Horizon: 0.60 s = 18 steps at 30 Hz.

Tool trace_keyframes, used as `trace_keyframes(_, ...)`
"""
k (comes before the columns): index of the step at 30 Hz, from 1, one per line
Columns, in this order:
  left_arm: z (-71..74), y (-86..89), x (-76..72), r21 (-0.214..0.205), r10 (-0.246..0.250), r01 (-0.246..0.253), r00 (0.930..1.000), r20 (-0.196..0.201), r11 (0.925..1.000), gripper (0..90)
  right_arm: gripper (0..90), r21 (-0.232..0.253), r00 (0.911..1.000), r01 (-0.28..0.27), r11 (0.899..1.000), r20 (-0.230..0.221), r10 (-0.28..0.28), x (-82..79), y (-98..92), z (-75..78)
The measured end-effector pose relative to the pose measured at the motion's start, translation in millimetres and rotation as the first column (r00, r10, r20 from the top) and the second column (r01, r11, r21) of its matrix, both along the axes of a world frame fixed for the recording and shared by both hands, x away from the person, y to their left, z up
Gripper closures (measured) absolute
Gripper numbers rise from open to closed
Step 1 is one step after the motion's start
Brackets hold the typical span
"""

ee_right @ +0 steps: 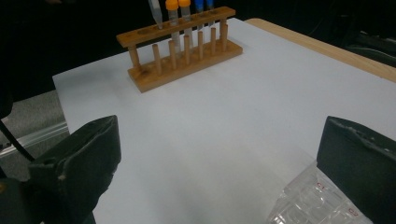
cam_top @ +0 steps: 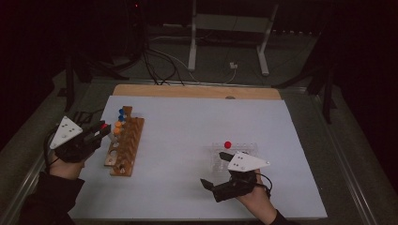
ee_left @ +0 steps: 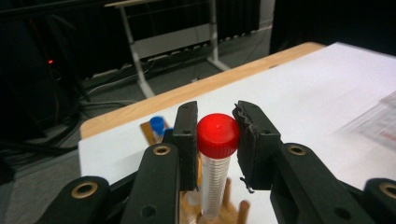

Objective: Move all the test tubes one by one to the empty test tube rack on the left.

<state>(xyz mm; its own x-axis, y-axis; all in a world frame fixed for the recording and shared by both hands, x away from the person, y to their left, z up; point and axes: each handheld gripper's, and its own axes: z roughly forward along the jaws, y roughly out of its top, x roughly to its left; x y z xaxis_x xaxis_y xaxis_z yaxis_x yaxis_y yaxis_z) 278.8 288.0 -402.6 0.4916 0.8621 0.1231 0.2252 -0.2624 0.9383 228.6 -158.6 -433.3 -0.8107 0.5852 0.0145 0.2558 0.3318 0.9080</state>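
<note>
Left gripper [ee_left: 217, 140] pinching a red-capped tube [ee_left: 216, 158] just under the cap, one pad either side; tube upright in the left gripper view, long axis vertical, cap up, clear body running down toward the wooden rack [ee_left: 219, 212] below; printed graduation marks along the body, too fine to read; lower end hidden behind the rack top, so contact with the rack cannot be told.

High view: left gripper [cam_top: 101, 129] at the left table edge, just beside the near-left side of the wooden rack [cam_top: 125, 146]; red cap a small spot at the jaw tips; rack long axis running away from the person, orange-capped tubes [cam_top: 117, 127] and blue-capped tubes [cam_top: 121, 115] standing at its far end.

Right gripper [cam_top: 213, 176] low on the white table sheet [cam_top: 197, 122], jaws spread wide with nothing between them; clear plastic tray [cam_top: 234, 152] just beyond it, a second red cap [cam_top: 227, 144] standing in it.

Right gripper view: tray corner [ee_right: 317, 200] by the right jaw; red lettering on it, seemingly "C1" and "C2", faint; wooden rack [ee_right: 182, 46] well apart across the sheet.
</note>
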Motion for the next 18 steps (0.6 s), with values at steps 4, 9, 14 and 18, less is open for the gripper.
trace_keyframes(4,-7.6,-1.3,2.6,0.007,0.003,-0.003,0.9998,-0.02,1.0,72.0,0.0,0.0,1.0,0.0,1.0,-0.001,0.0,0.2,-0.5,-0.5)
trace_keyframes(9,-17.7,-1.5,7.7,0.002,-0.01,0.01,0.9985,-0.054,1.0,72.0,0.0,0.003,1.0,0.001,1.0,-0.002,-0.001,0.5,-0.7,-1.3)
trace_keyframes(14,-26.0,-1.6,10.6,0.004,-0.006,0.007,0.9968,-0.08,1.0,72.0,0.0,0.006,1.0,0.007,1.0,-0.002,-0.007,0.6,-2.2,-0.8)
trace_keyframes(18,-32.1,-2.2,11.5,0.016,-0.005,0.007,0.9952,-0.098,0.9999,72.0,0.0,0.008,1.0,0.008,1.0,0.0,-0.008,0.4,-2.4,-0.4)
